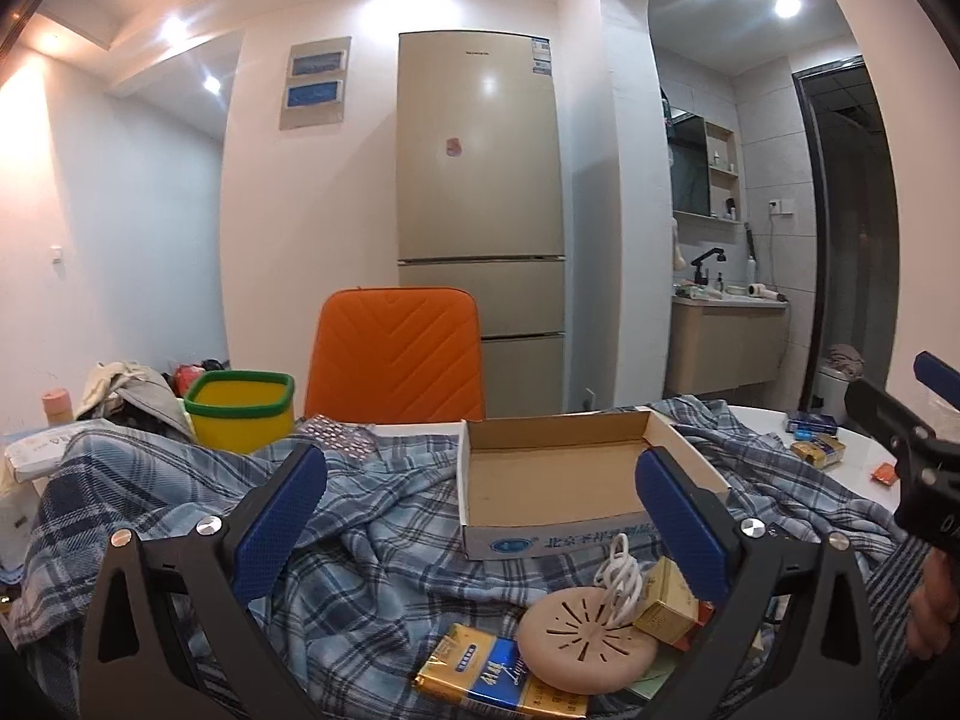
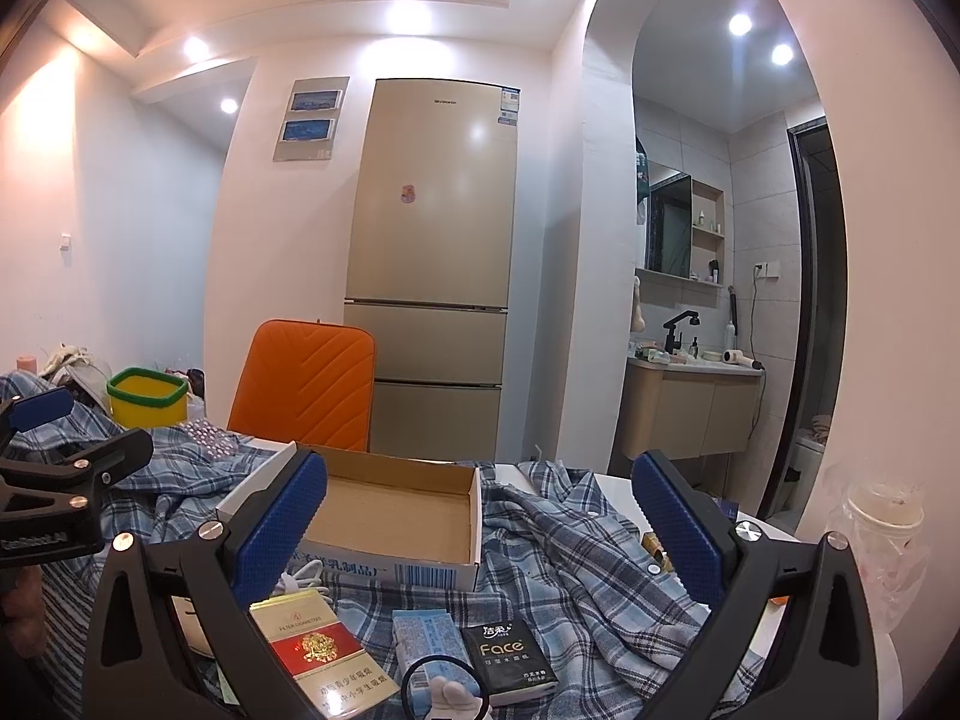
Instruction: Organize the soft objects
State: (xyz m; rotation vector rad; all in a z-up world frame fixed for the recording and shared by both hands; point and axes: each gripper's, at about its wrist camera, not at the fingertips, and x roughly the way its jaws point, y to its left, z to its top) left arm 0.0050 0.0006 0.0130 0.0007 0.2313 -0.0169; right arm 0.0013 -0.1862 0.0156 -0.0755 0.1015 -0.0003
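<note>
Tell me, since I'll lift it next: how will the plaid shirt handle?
The plaid shirt lies rumpled in soft folds, so it's likely floppy and will drape and trail. The box sits on it, so pulling may drag that along.

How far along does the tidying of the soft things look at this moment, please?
Hardly begun. Done: nothing visibly; the cardboard box sits empty. In hand: nothing; the left gripper and right gripper are both open and hold nothing. Left: the plaid shirt lies rumpled across the table, with the black tissue pack and other small packs resting loose on it.
</note>
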